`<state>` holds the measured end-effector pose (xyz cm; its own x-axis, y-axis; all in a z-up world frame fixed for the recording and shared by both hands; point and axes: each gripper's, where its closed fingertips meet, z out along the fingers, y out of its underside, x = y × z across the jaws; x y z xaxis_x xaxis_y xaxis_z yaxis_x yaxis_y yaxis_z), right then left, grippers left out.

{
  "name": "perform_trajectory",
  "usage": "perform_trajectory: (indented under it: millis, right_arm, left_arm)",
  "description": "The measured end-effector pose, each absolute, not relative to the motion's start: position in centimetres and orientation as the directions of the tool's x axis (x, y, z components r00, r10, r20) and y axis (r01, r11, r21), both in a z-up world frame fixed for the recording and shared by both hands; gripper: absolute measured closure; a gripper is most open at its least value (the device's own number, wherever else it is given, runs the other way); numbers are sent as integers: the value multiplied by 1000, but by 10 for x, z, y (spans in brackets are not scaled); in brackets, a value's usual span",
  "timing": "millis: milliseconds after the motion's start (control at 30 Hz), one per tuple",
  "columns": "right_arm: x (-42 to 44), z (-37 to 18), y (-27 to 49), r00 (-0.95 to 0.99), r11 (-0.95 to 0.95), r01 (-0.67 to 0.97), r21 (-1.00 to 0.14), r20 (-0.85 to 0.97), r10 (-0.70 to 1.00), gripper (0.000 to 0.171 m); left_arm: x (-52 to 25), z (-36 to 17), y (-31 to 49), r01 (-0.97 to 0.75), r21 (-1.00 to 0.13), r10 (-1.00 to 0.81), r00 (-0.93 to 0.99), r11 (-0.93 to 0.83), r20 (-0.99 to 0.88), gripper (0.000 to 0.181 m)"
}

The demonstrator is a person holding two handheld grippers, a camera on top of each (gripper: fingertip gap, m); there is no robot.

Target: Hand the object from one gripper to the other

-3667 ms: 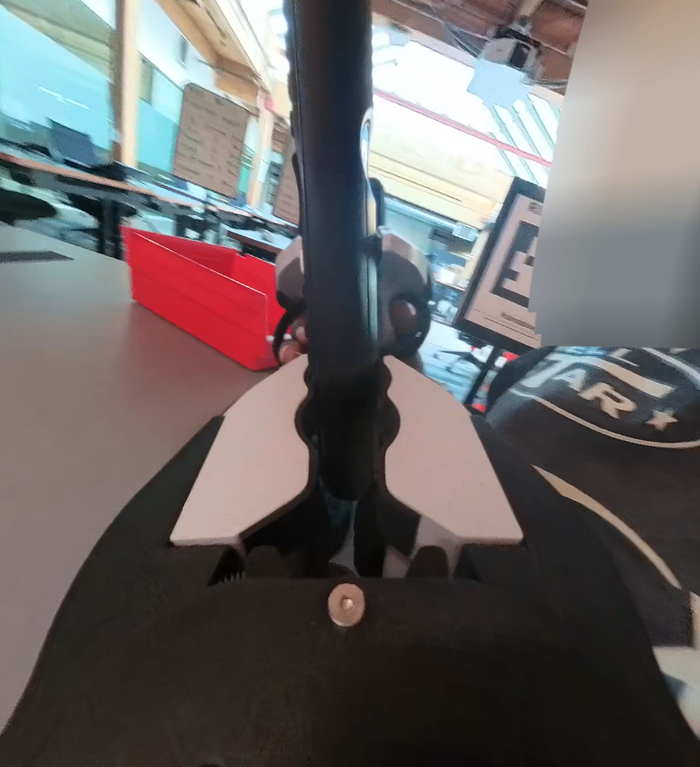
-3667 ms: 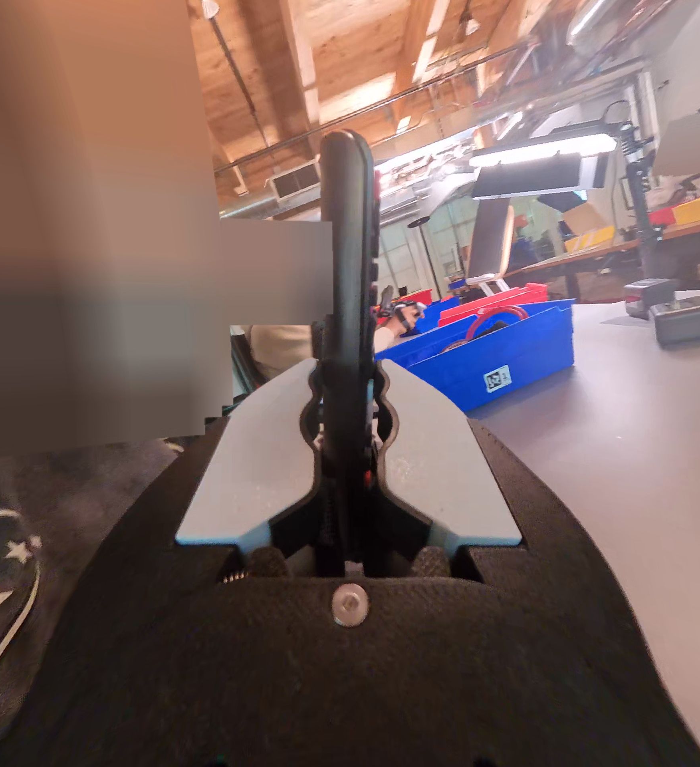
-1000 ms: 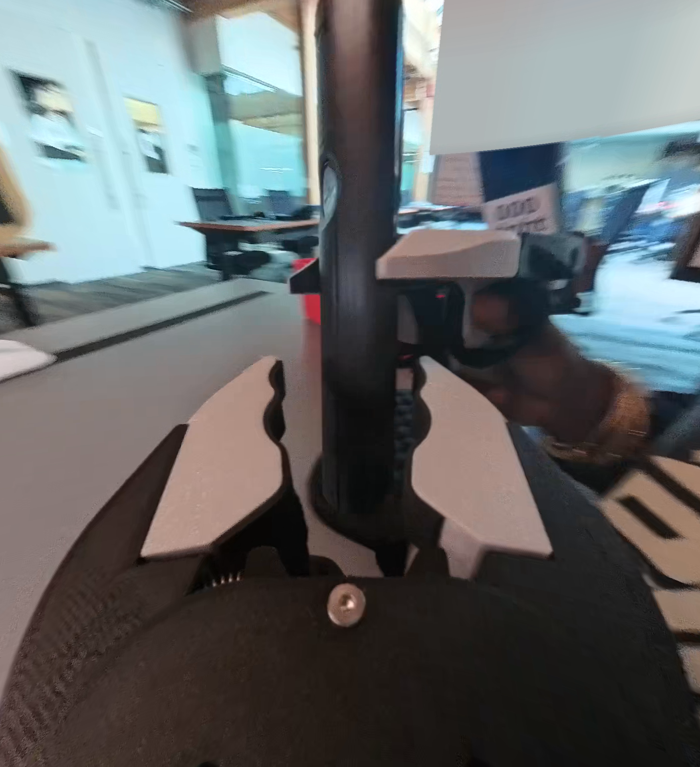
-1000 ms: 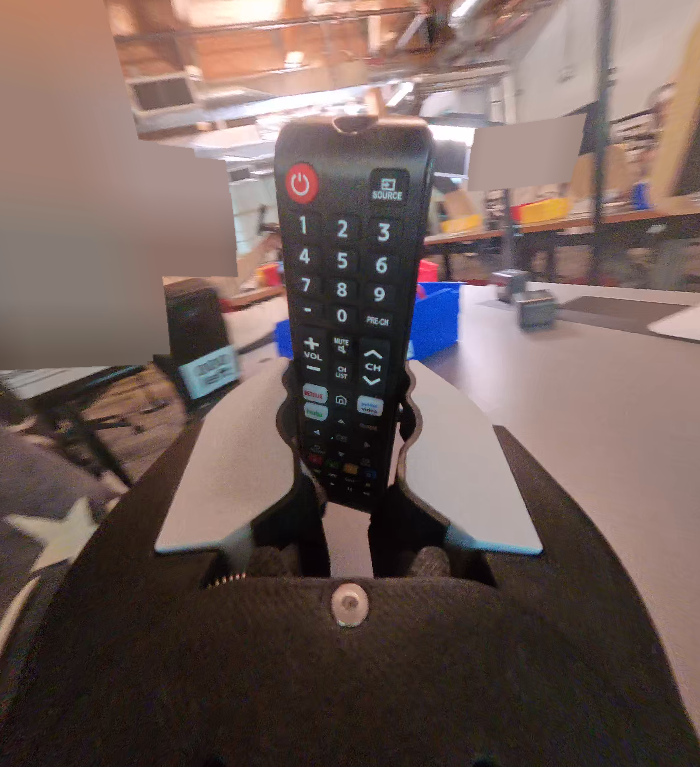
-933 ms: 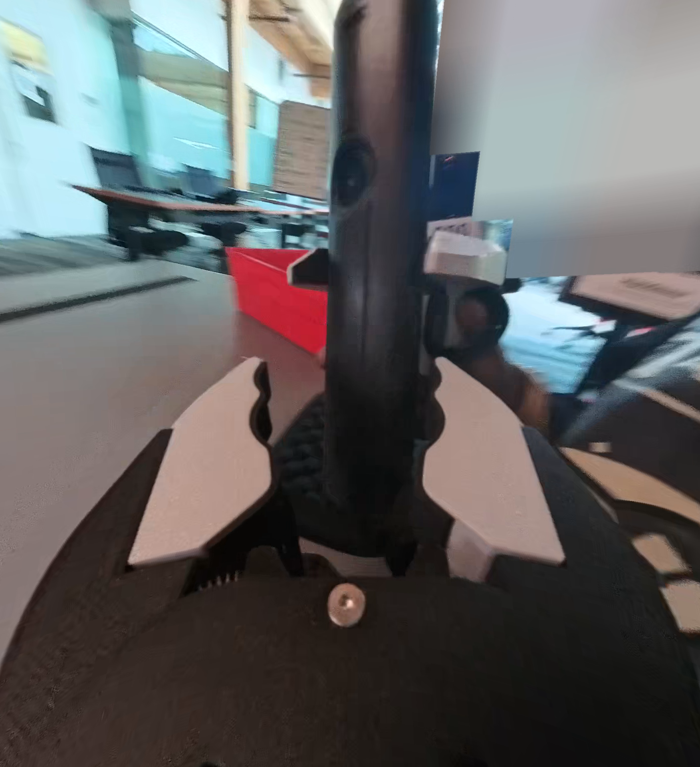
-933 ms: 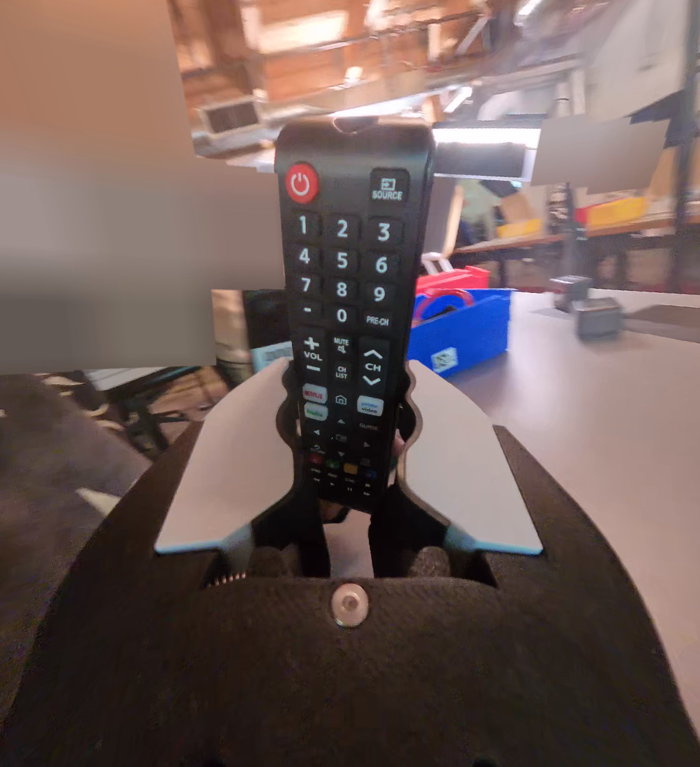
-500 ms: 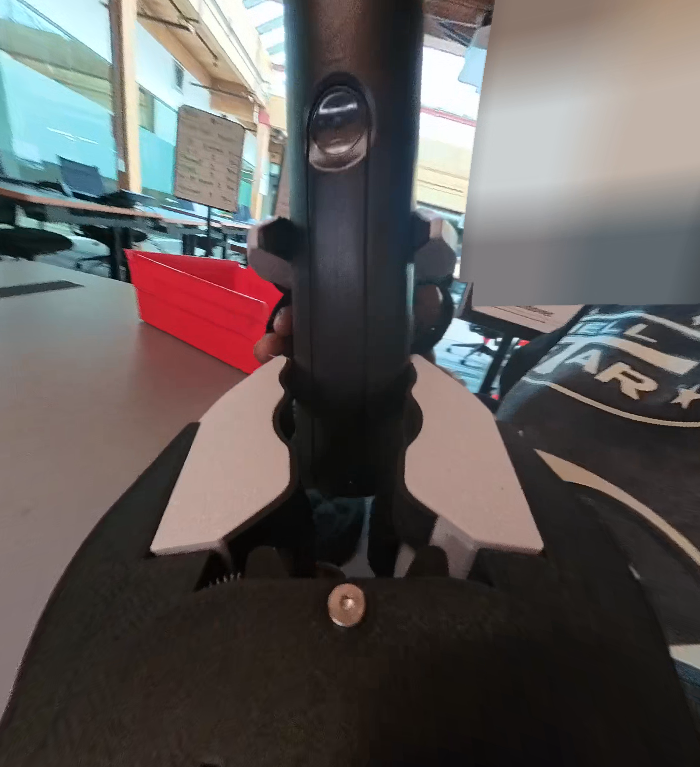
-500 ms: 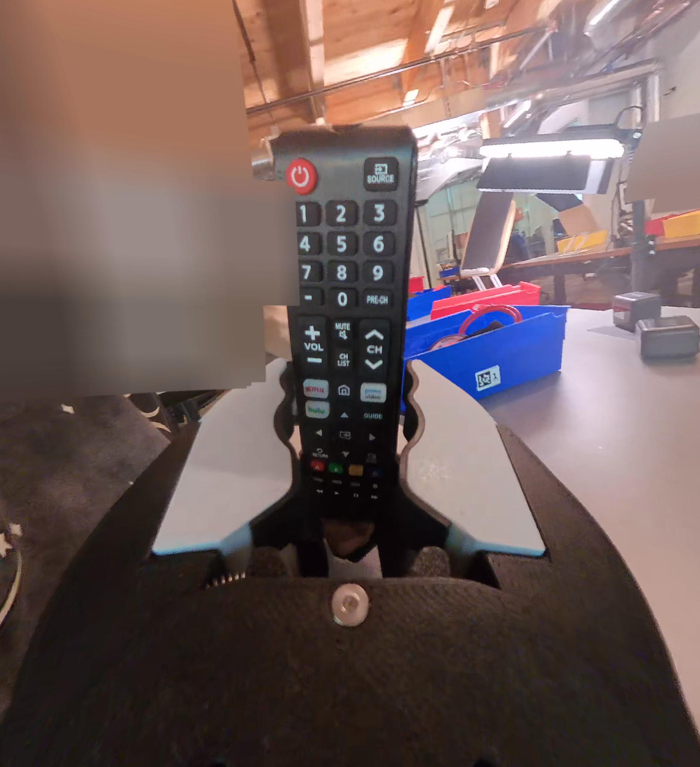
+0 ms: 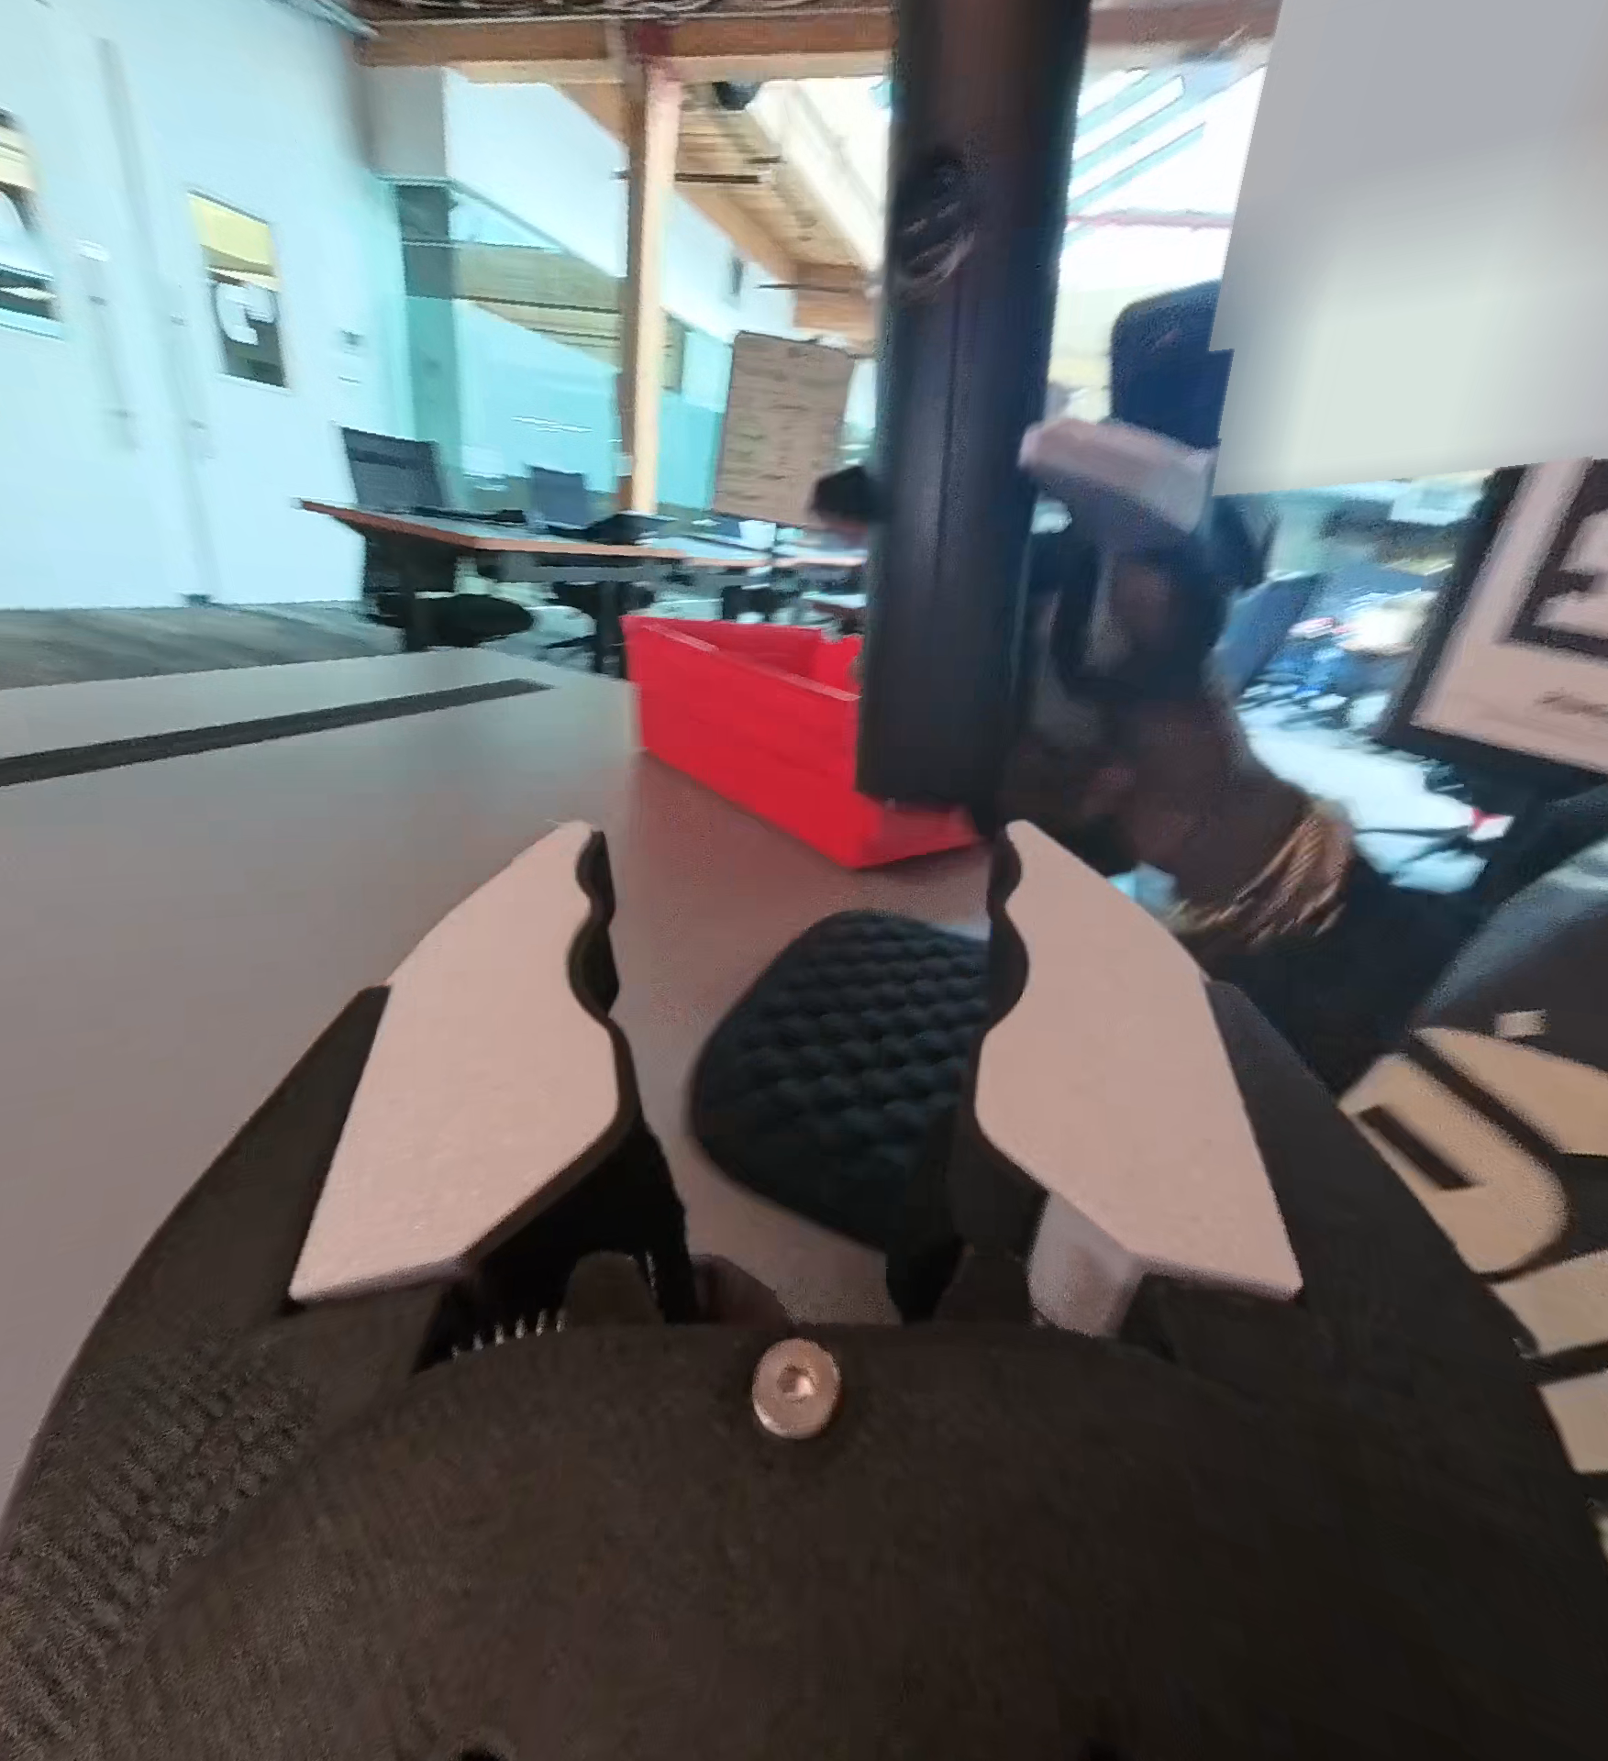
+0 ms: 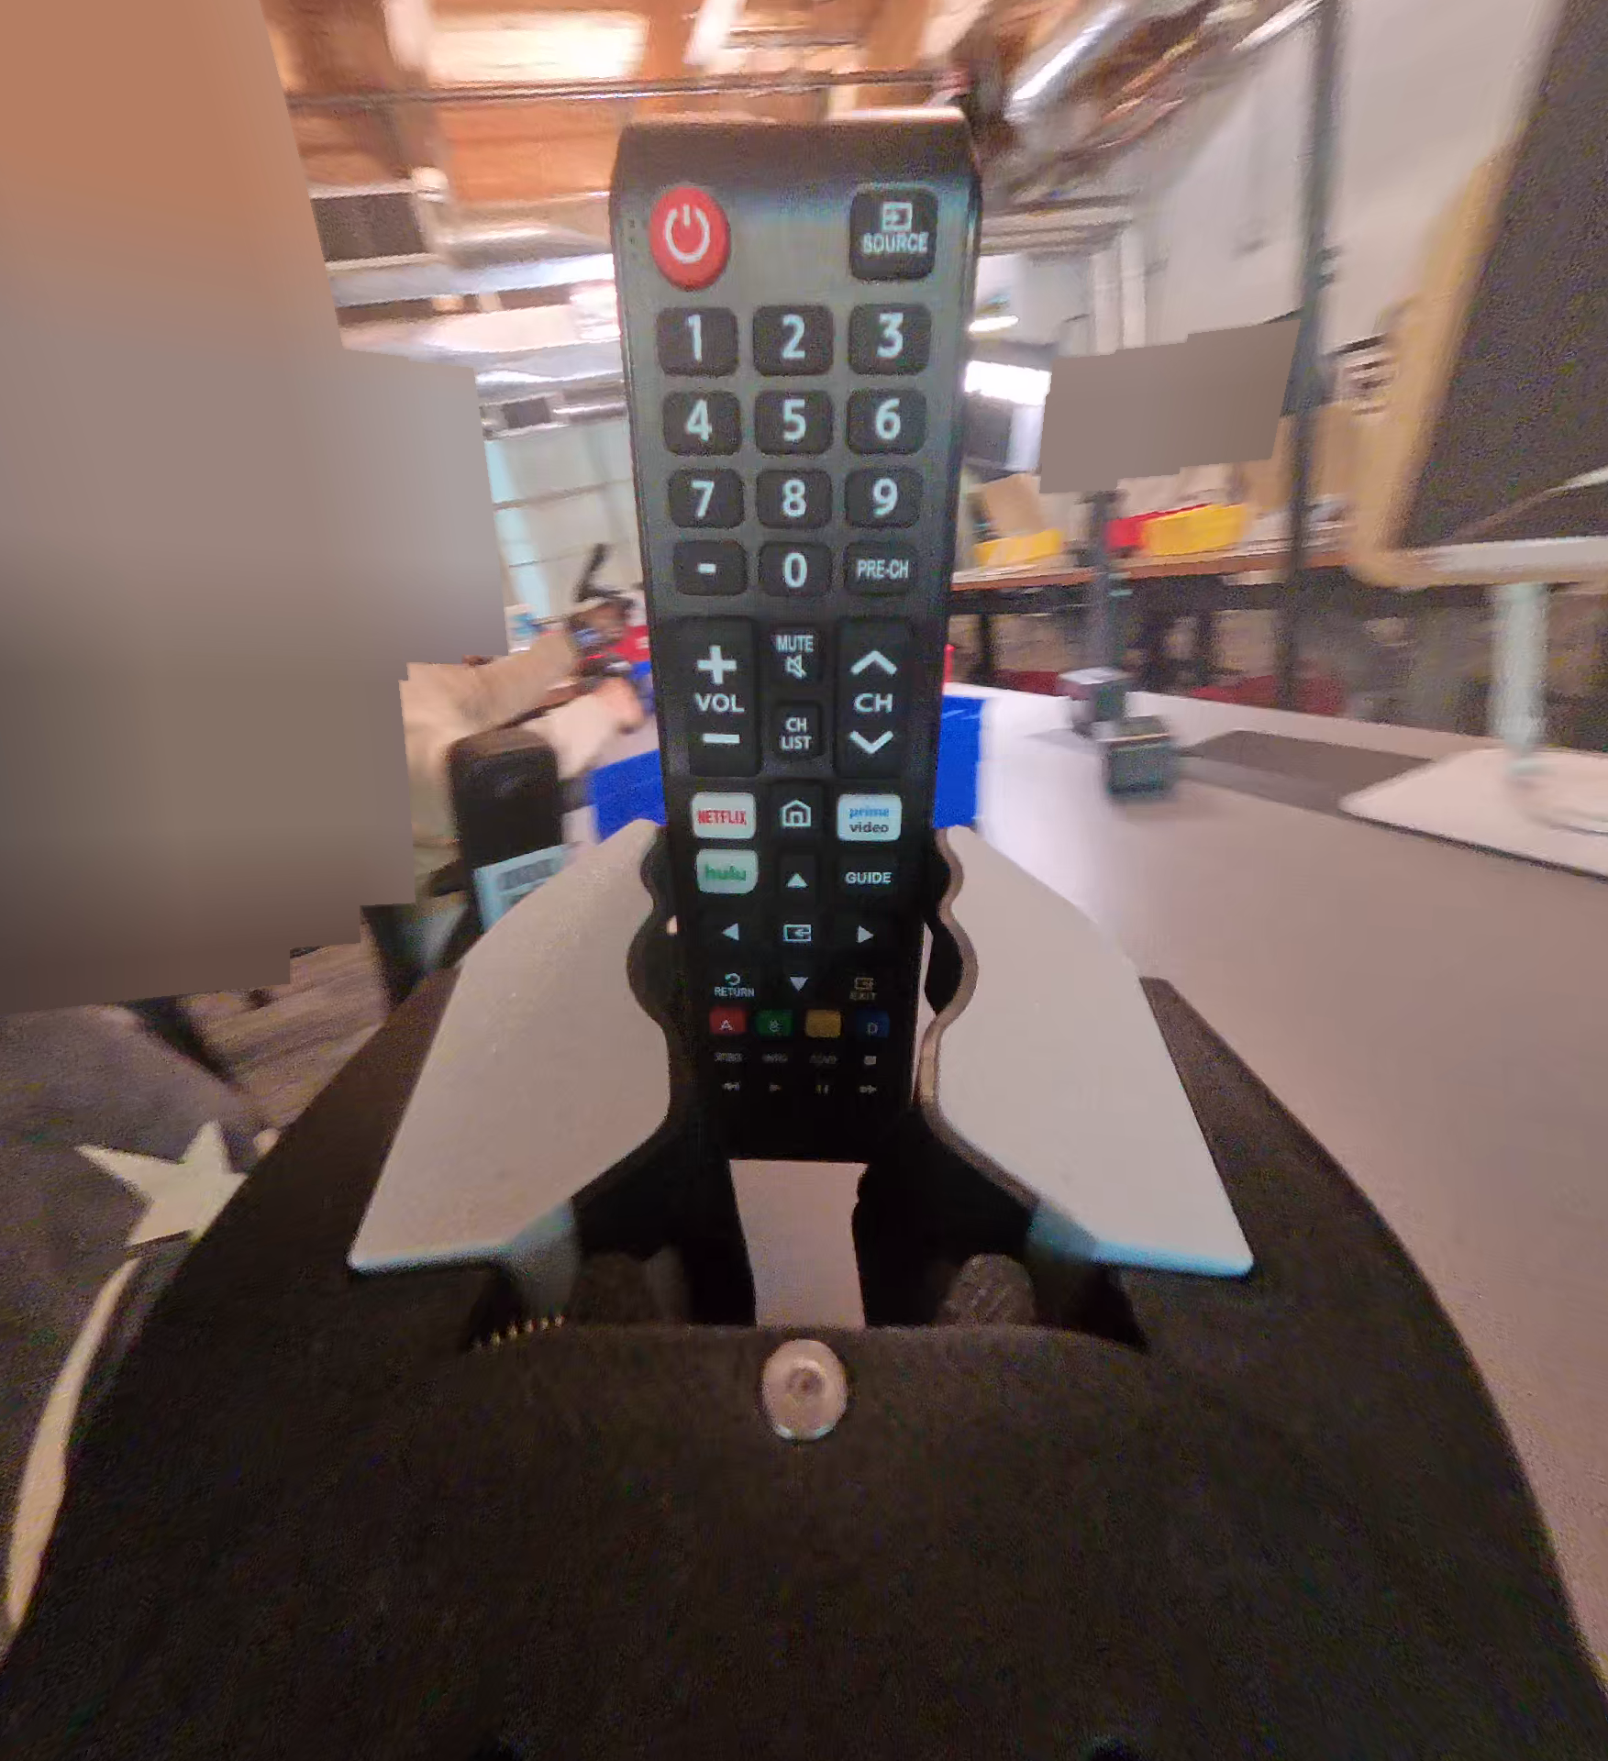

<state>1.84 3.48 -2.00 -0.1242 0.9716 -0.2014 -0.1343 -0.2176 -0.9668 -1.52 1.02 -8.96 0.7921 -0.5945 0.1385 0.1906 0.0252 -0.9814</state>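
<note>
A black TV remote control (image 10: 795,619) is clamped upright between the two grey fingers of the right gripper (image 10: 795,953), button side toward that gripper's camera; the fingers are pressed against its lower edges at the level of the arrow keys, and its lower end is seen just above the gap at the finger roots. In the left wrist view the same remote (image 9: 962,429) is seen from its plain back, standing in the air above and slightly beyond the left gripper (image 9: 800,848), whose jaws are spread wide apart with nothing between them. The remote's lower end is close above the tip of the left gripper's right-hand finger; whether the two touch cannot be told. Behind the remote, partly hidden and blurred, the right gripper and the hand (image 9: 1152,753) holding it are visible, a gold bracelet (image 9: 1276,877) on the wrist. A grey table (image 9: 209,905) is seen below both grippers. On it, a red bin (image 9: 743,743) stands behind the left gripper's fingers, and a black textured pad (image 9: 838,1067) is seen between those fingers. In the right wrist view a blue bin (image 10: 623,791) is partly hidden behind the remote, and a white monitor base (image 10: 1524,810) rests on the table at the right.
</note>
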Motion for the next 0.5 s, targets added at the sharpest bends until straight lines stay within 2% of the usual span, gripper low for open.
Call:
perform_trajectory:
  millis: [167, 300, 367, 500]
  right_arm:
    - [98, 3, 138, 317, -129, -147, -981, -171, 933, 120]
    - [173, 1, 216, 679, -92, -83, -992, -124, 723, 120]
    - [199, -18, 246, 792, -144, -23, -989, -106, 602, 120]
    - [229, -78, 288, 898, -356, 64, -932, -101, 427, 120]
  left_arm:
    - [-48, -95, 7, 117, -987, -467, 883, 109, 53, 106]
    - [-52, -95, 4, 187, -975, -492, 864, 120, 105, 106]
    - [-52, -95, 4, 192, -974, -498, 860, 119, 108, 106]
    - [-49, -96, 2, 179, -977, -509, 855, 118, 95, 106]
